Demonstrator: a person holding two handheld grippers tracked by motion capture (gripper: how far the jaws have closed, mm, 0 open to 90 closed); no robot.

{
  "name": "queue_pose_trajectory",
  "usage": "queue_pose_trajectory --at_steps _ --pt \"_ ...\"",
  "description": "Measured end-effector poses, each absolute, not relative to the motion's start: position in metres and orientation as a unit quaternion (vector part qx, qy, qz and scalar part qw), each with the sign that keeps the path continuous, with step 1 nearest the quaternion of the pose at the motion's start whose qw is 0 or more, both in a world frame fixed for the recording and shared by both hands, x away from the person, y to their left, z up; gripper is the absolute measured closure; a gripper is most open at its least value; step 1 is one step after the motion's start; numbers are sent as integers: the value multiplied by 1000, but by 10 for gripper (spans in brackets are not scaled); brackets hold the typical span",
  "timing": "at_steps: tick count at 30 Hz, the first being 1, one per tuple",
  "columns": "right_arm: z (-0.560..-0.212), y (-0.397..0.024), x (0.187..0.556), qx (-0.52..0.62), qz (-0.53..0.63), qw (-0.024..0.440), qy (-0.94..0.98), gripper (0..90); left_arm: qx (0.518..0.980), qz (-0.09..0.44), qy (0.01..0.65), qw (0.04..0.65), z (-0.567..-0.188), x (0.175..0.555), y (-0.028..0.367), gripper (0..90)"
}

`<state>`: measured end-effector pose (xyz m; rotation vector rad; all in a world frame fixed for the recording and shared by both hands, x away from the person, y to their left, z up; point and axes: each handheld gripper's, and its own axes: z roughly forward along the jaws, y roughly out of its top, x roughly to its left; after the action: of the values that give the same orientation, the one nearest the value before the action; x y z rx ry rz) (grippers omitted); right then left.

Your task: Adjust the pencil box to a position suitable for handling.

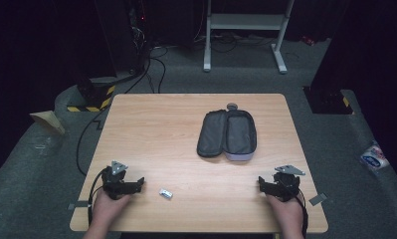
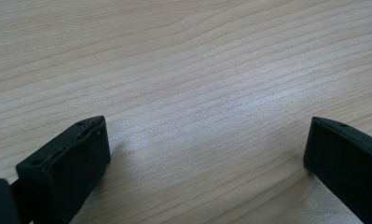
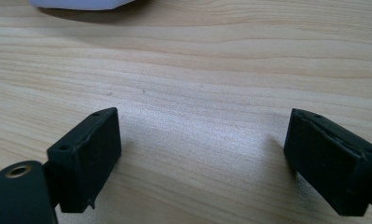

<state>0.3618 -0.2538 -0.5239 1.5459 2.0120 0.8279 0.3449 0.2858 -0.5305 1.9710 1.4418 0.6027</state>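
A grey zip case (image 1: pixel 227 134) lies open and flat on the wooden table (image 1: pixel 156 129), right of the middle. A small silvery object (image 1: pixel 165 193) rests near the front edge, just right of my left gripper (image 1: pixel 139 183). My left gripper (image 2: pixel 207 149) is held by a hand at the front left, its jaws wide apart over bare wood. At the front right, my right gripper (image 1: pixel 260 182) is held the same way; my right gripper (image 3: pixel 202 149) is open with nothing between its jaws. A pale edge of the case (image 3: pixel 81 3) shows at the top of the right gripper view.
The table stands on grey carpet. Behind it are a white metal frame (image 1: pixel 246 30), dark equipment with cables (image 1: pixel 136 55) and yellow-black striped blocks (image 1: pixel 94 99). A plastic packet (image 1: pixel 374 158) lies on the floor at the right.
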Motion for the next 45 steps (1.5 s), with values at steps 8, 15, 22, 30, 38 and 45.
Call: queue_pose_trajectory --at_steps 8,15,22,30,38,45 --pt "-523 -255 362 559 302 239 734 136 743 230 550 306 -530 343 284 7" --pt "-512 -255 358 560 318 250 723 141 744 228 547 308 -531 343 285 6" --pt "-502 -254 355 556 342 252 715 167 746 226 545 309 -531 343 286 4" --pt "-497 -252 357 552 358 246 712 183 746 228 544 309 -531 343 286 4" --pt "-488 -245 360 545 374 250 708 229 747 229 543 309 -531 342 286 7" --pt "-482 -235 368 539 386 251 705 263 748 228 541 309 -531 342 286 7"
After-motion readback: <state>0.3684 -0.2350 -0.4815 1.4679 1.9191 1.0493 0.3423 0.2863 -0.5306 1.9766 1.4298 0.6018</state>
